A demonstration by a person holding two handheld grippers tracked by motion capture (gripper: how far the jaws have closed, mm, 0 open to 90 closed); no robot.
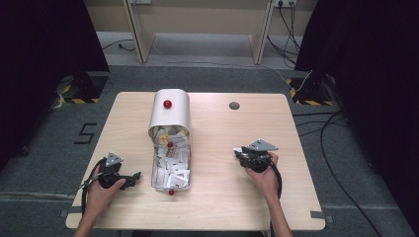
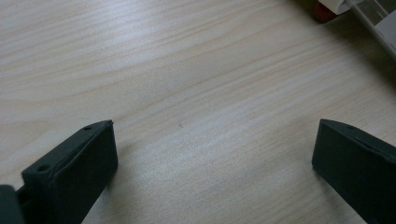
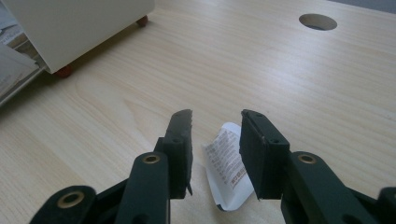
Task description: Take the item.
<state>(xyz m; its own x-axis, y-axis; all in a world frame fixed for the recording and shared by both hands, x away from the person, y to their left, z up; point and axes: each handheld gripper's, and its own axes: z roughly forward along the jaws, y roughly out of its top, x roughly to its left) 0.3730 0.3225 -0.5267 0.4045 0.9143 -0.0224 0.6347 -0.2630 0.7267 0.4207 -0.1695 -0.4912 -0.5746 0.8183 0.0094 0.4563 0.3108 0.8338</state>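
Note:
A white curved-top cabinet (image 1: 170, 116) with a red knob (image 1: 167, 104) stands at the table's middle. Its drawer (image 1: 154, 173) is pulled out toward me and holds several white paper packets (image 1: 173, 170). My left gripper (image 1: 134, 177) lies on the table just left of the drawer, open, with bare wood between its jaws (image 2: 215, 135). My right gripper (image 1: 241, 155) rests to the right of the drawer. In the right gripper view it (image 3: 215, 123) is open, and a small white printed packet (image 3: 229, 163) lies on the wood between its jaws.
A round cable hole (image 1: 234, 105) sits in the wooden table (image 1: 222, 207) behind the right gripper. The cabinet stands on small red feet (image 3: 63, 71). One red foot (image 2: 323, 11) and the drawer's edge (image 2: 378, 23) are ahead of the left gripper. Dark curtains flank the table.

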